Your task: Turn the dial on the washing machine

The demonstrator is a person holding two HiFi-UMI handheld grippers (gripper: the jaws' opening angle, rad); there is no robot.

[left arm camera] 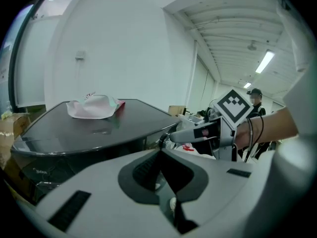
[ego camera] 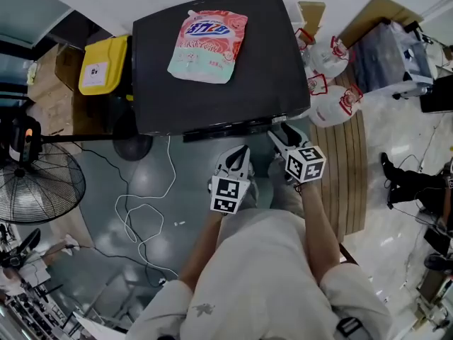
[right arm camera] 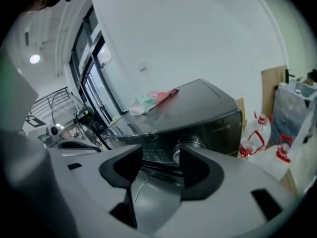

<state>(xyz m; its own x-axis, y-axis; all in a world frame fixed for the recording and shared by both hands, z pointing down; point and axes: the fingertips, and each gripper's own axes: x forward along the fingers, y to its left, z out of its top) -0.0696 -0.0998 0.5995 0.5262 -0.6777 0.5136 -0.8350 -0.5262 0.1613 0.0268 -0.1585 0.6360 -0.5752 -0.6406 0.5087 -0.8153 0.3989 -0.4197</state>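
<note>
Right gripper point(right arm camera: 161, 157): I am holding it at the washing machine's point(ego camera: 269, 69) near right edge; jaws standing narrowly apart, gripping nothing
Dial point(right arm camera: 189, 145): sitting on the front panel; showing just beyond my right jaw
Left gripper point(left arm camera: 161, 155): I am hovering it left of the right one; jaws together, empty
Detergent pouch point(ego camera: 207, 44): lying on the far lid

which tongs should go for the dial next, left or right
Right. The right tongs are open at the front panel of the washing machine, with the dial just ahead. The left tongs sit farther back, shut.
</note>
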